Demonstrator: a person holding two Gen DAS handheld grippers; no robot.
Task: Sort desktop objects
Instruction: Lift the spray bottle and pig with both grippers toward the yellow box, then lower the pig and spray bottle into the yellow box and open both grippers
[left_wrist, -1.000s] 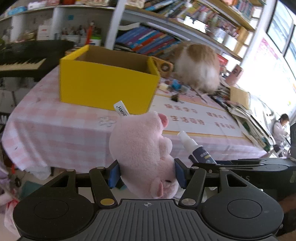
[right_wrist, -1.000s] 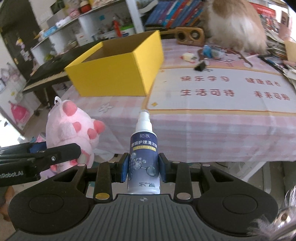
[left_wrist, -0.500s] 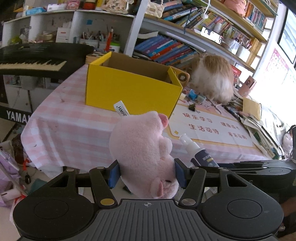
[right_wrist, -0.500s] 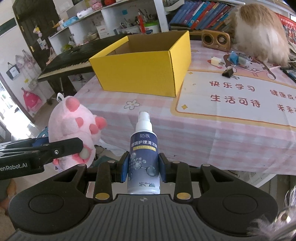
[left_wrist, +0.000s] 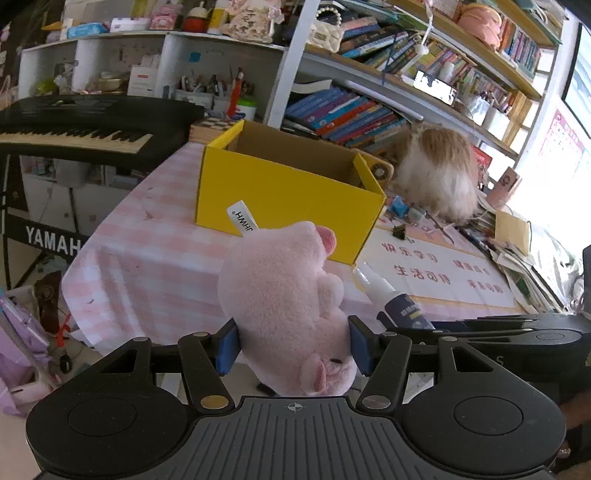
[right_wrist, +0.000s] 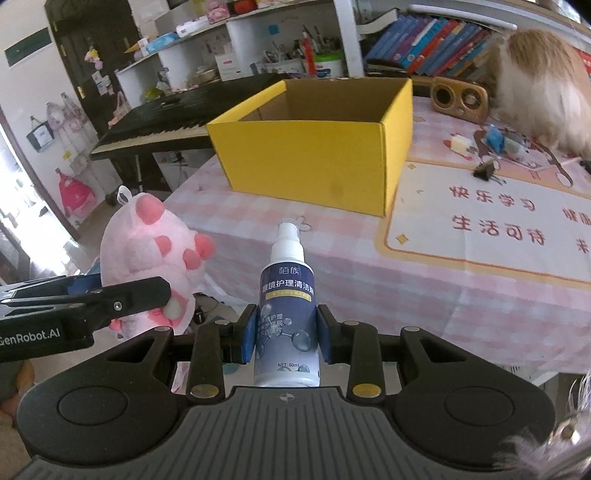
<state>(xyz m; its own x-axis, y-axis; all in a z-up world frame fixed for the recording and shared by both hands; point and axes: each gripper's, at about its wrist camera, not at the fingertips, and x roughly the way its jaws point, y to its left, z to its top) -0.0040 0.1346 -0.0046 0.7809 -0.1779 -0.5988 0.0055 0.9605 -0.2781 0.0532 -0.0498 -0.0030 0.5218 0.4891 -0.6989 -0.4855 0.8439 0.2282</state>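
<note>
Carrying both loads toward the box (right_wrist: 321, 136), the left gripper (left_wrist: 293, 345) is clamped on the pig (left_wrist: 284, 302) and the right gripper (right_wrist: 286, 332) on the bottle (right_wrist: 288, 306), both off the table's (right_wrist: 424, 280) near edge. Each should clear the box wall before letting go, one at a time.

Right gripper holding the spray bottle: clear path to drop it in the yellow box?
Probably yes. The right gripper is shut on the spray bottle, off the table's near edge. The yellow box is open-topped, with only bare tablecloth between. The left gripper, holding the pink plush toy, sits off to the side.
</note>
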